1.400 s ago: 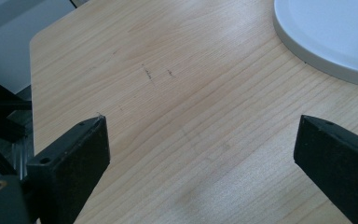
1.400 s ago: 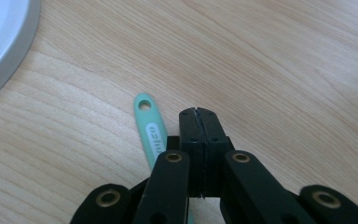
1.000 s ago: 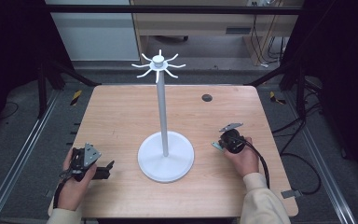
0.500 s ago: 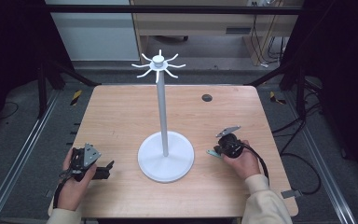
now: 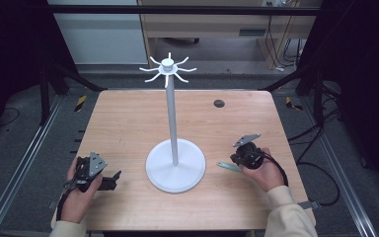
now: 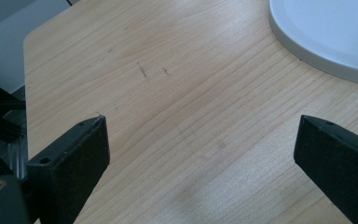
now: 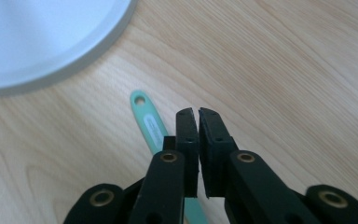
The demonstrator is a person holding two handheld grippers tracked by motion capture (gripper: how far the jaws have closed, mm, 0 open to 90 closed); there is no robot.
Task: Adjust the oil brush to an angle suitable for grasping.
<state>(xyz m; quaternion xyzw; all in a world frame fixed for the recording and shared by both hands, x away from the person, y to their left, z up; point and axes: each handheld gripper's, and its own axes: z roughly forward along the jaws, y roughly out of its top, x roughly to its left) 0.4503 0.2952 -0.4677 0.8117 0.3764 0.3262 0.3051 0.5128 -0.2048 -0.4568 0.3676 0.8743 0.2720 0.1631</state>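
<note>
Desk (image 5: 128, 123) of pale wood, seen from above, with a white hook stand (image 5: 172, 123) at its middle serving as the landmark. The stand has a round flat base, a thin upright pole and a crown of curved hooks at the top.

Left of the stand's base, near the desk's front edge, the person's left hand holds the left tongs (image 5: 112, 180), which point toward the base. In the left gripper view these tongs (image 6: 200, 154) stand wide apart with bare wood between them and nothing held; the rim of the stand's base (image 6: 326, 37) curves across the upper right corner.

Right of the base, just beside its rim, a mint-green utensil handle (image 5: 228, 167) lies flat on the desk, its far end pointing toward the base. The right hand holds the right tongs (image 5: 237, 159) directly over the near part of that handle. In the right gripper view the right tongs (image 7: 198, 116) are nearly closed, a thin slit between the pads, having just begun to part, and nothing is between them. The handle (image 7: 149, 123), with a small hanging hole at its tip, lies on the wood below and left of the pads, running under them. Whether the pads touch it cannot be told.

A small dark round disc (image 5: 219, 103) sits behind and right of the stand.
</note>
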